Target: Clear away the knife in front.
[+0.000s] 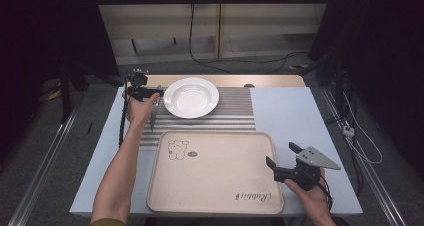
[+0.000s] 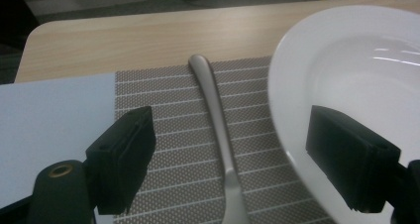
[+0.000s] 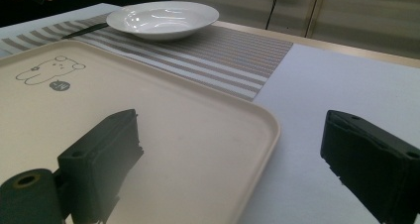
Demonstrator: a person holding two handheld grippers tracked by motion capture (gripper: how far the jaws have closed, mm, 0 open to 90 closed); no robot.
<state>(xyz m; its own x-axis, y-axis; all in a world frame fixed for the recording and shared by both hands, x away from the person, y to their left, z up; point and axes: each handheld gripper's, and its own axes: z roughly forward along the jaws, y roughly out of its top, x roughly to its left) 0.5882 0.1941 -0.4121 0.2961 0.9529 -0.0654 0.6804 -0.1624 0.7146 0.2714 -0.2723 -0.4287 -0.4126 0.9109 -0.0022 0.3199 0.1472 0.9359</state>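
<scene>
Silver fork [image 2: 218, 120] lies on striped placemat [image 2: 168, 135], white soup plate [image 1: 191, 97] touching at 3 o'clock. Left gripper [image 2: 230, 157] spread wide astride fork; right gripper [image 3: 233, 169] released over beige tray [image 1: 215, 186] corner.

Two handheld grippers, both black. Left gripper [image 1: 159, 93] at 10 o'clock in the high view: black body, small black block with knobs on top, black cable trailing down along the forearm. Its own view shows thick rectangular black pads [image 2: 124, 157], matte, one brass-ringed screw hole at 8 o'clock. Right gripper [image 1: 280, 155] at 4 o'clock: black body, grey three-cornered plate on top with small dark holes, black cable looping by the wrist. Its pads [image 3: 101, 162] are blocky, with small round holes on the top faces. Forearms bare; olive-yellow sleeve edge [image 1: 107, 222] at 7 o'clock.
</scene>
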